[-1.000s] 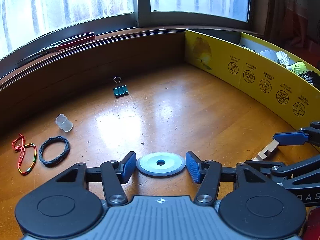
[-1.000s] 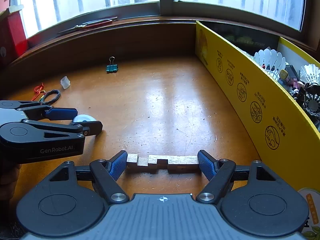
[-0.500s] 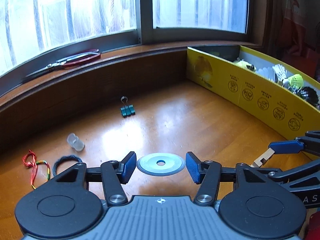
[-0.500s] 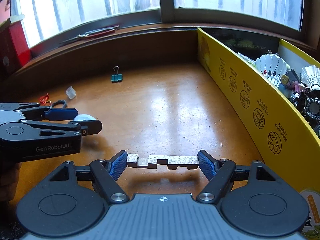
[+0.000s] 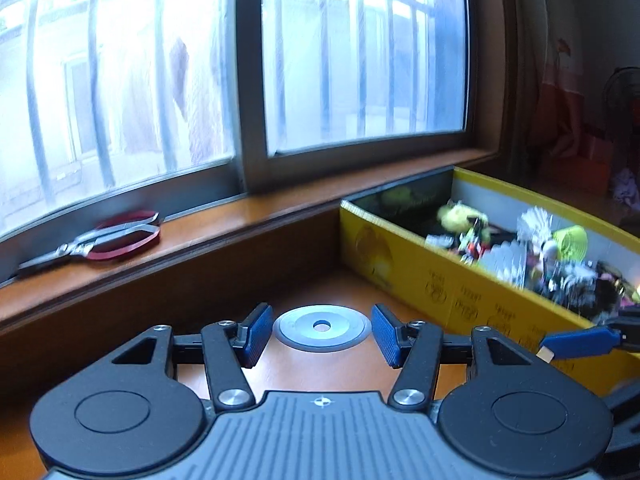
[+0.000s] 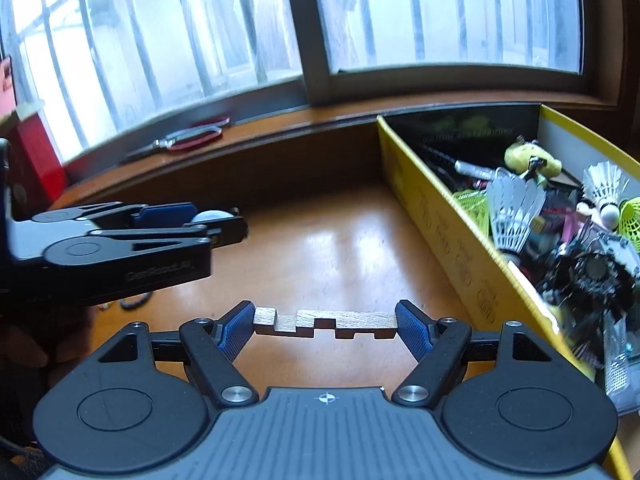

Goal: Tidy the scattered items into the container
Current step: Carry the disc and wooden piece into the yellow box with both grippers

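My left gripper (image 5: 322, 330) is shut on a flat grey disc (image 5: 322, 328) with a centre hole, held level in the air above the wooden table. My right gripper (image 6: 325, 323) is shut on a notched wooden block (image 6: 326, 323), gripped end to end between the blue pads. The yellow cardboard box (image 6: 448, 232) stands to the right, full of shuttlecocks and small clutter. In the right wrist view the left gripper (image 6: 212, 222) hangs at the left with the disc's edge showing. One right fingertip (image 5: 576, 343) pokes into the left wrist view beside the box wall (image 5: 404, 276).
Red-handled scissors (image 5: 108, 238) lie on the window sill behind the table. A black hair band (image 6: 136, 301) lies on the table under the left gripper in the right wrist view. A red object (image 6: 24, 152) stands at the far left.
Both grippers have risen off the table with the disc and the wooden block still held. The views tilted up: the box interior and window fill more, the binder clip and small table items dropped out of view.
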